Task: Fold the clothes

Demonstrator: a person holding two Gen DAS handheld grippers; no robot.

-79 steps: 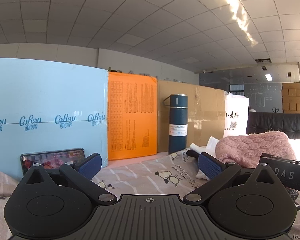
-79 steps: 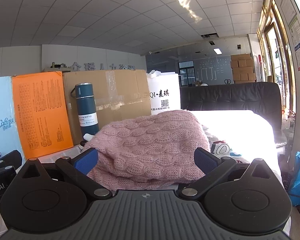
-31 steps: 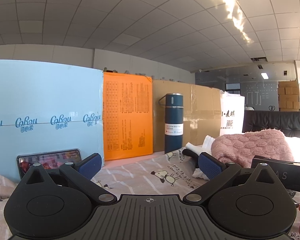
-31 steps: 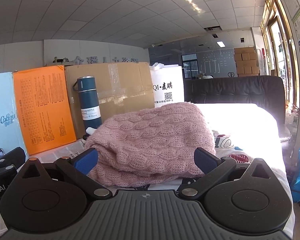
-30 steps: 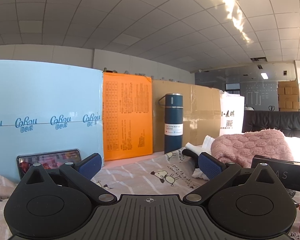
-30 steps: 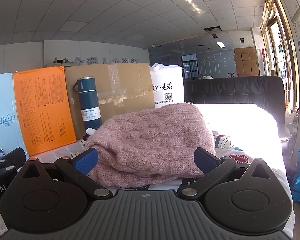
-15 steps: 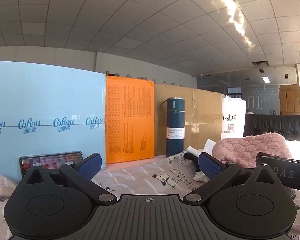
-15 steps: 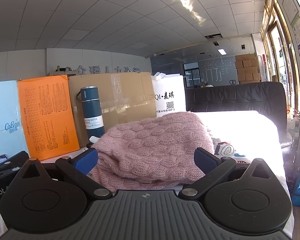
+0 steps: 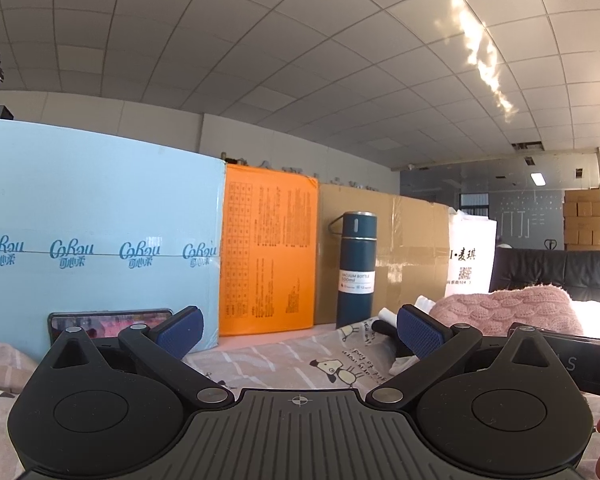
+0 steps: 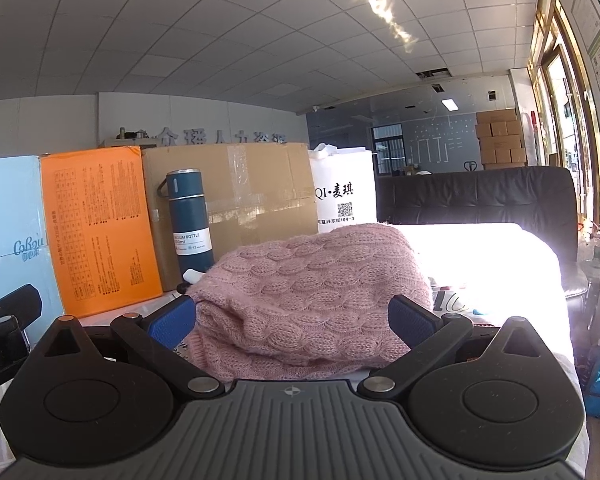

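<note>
A: Progress on the fold?
B: Apparently not begun, or else finished — cannot tell which. Pink cable-knit sweater [image 10: 312, 300] heaped in a loose mound on the counter [image 9: 284, 360], over a dog-print cloth. No flat, squared folds visible; judged as still to be spread and folded.

A: Location of the sweater?
B: Directly ahead of the right tongs [image 10: 292, 320], near the tips, not gripped. Off to the right of the left tongs [image 9: 298, 326], well apart.

A: State of the tongs?
B: Both pairs spread wide, blue pads apart, holding nothing. Left pair above bare cloth only.

A: Containers?
B: Dark blue vacuum bottle [image 9: 356, 264], upright, capped — contents hidden. Brown cardboard box [image 10: 240, 200] behind it, taped; contents not visible. White bag [image 10: 344, 192] with printed characters beside the box, something white at the mouth, otherwise unknown. Orange panel [image 9: 268, 248] and light blue panel [image 9: 100, 240] standing along the back.

A: Anything else?
B: Phone [image 9: 108, 318] leaning against the blue panel, screen lit.
</note>
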